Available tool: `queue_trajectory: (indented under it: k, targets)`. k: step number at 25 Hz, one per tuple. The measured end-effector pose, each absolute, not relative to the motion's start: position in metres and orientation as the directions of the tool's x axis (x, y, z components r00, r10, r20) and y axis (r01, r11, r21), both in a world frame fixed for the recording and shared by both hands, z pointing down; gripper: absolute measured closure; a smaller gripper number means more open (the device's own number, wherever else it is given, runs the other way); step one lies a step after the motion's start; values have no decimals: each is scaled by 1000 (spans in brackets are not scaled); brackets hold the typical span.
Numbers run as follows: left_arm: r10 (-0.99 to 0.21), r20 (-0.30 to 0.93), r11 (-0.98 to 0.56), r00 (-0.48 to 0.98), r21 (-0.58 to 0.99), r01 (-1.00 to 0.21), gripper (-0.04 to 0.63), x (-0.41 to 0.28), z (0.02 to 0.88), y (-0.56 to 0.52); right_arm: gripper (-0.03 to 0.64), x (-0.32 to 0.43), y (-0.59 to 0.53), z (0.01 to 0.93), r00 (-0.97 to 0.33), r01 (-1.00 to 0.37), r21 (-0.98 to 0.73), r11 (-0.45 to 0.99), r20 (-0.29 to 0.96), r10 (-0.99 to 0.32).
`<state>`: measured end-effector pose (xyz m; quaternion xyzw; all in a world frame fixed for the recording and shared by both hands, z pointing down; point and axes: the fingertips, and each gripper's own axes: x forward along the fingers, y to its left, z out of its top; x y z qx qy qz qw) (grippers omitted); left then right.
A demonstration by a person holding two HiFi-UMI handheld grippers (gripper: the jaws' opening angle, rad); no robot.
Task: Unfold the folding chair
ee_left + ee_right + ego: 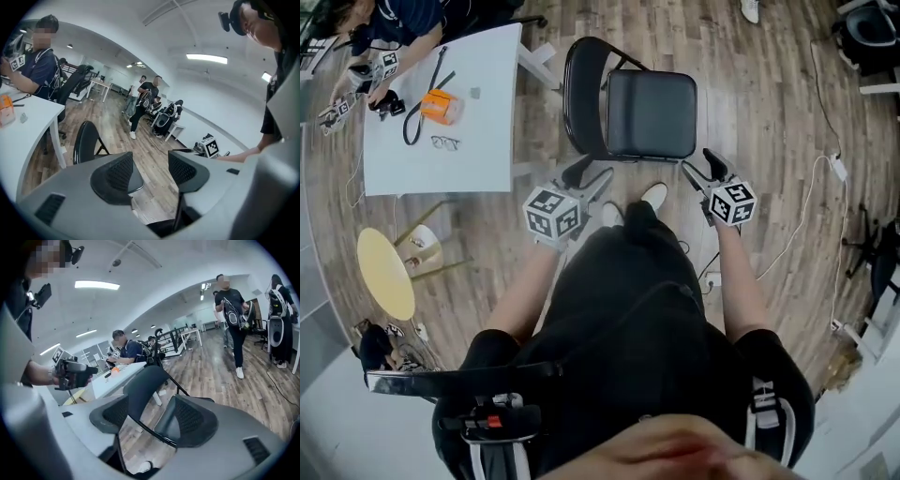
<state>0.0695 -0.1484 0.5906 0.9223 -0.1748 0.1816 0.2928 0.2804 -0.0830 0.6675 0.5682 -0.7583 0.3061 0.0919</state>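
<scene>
- The folding chair (pixel 651 113) stands opened out on the wooden floor (pixel 759 84), seat flat, beside a white worktop (pixel 483 131).
- Left hand-held gripper (pixel 586 174): jaws wide apart with nothing between them, near the seat's front left corner.
- Right hand-held gripper (pixel 701 167): jaws wide apart, near the seat's front right corner.

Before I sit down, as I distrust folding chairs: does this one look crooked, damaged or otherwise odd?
Nothing stands out. The folding chair stands on the wooden floor with its seat flat and backrest up, no damage visible. The left tool and right tool are open by the seat's front corners, holding nothing.
</scene>
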Motion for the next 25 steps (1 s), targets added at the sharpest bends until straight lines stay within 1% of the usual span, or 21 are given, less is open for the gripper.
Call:
queue_trajectory:
  k: [4,7,12,15,18,25]
  targets:
    - [-144,382,-830,913,456,-322,357,80,556,-106,301,228,-55,601,-371,-908,-354,226,426,-825]
    - [-111,337,-862,935,436,-259,357,89,530,-84,301,204,-42,554,-390,-905,-326,274,377,-840]
    - [-103,280,-895,955,392,-212,357,101,489,-60,301,187,-30,487,-415,-898,-280,339,281,-866]
    - [-111,205,-912,972,368,-182,357,112,463,-51,302,187,-24,462,-440,-891,-242,385,250,-862]
    - [-130,160,-914,979,362,-181,357,121,444,-41,302,193,-14,442,-467,-880,-222,421,230,-854]
    - [-181,121,-931,976,298,-210,359,158,410,-17,315,219,11,395,-508,-859,-156,487,152,-848]
